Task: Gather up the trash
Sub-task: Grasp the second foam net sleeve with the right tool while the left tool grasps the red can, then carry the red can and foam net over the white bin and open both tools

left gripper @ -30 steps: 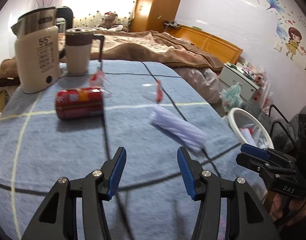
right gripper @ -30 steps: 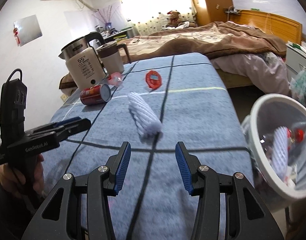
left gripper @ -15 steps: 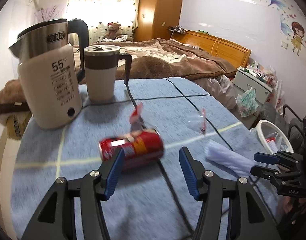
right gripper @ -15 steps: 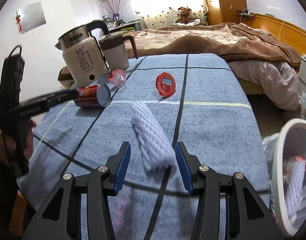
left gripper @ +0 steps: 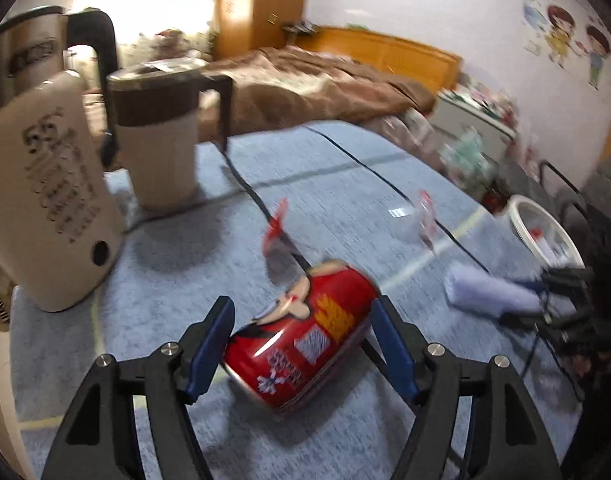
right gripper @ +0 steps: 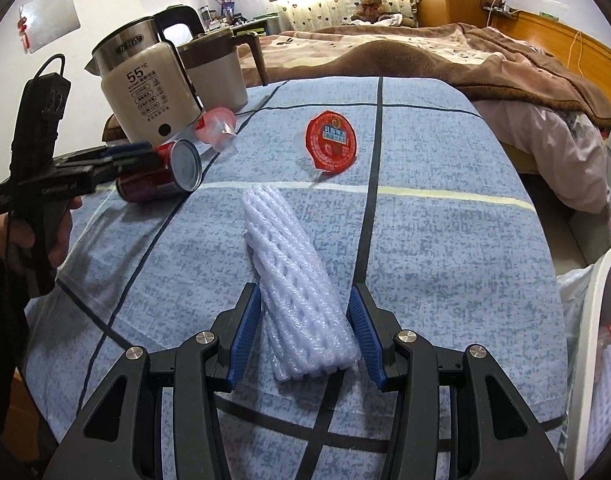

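Note:
A red drink can (left gripper: 305, 332) lies on its side on the blue tablecloth (left gripper: 185, 300). My left gripper (left gripper: 301, 320) straddles it, jaws opening, and the blue pads do not visibly press on it. From the right wrist view the can (right gripper: 161, 172) sits under the left gripper (right gripper: 145, 152). A white foam net sleeve (right gripper: 289, 264) lies between the pads of my right gripper (right gripper: 304, 300), which is open, with no squeeze showing. In the blurred left wrist view, the sleeve (left gripper: 485, 296) shows beside the right gripper (left gripper: 545, 284).
A red jelly-cup lid (right gripper: 331, 144) and a pink plastic cup (right gripper: 217, 124) lie farther back on the cloth. A kettle (right gripper: 145, 80) and a lidded mug (right gripper: 217, 68) stand at the back left. A white bin (right gripper: 593, 320) with trash stands off the right edge, and a bed behind.
My left gripper has moved up to the red can and widened, so the can now sits between its pads. My right gripper has advanced until the foam sleeve lies between its pads.

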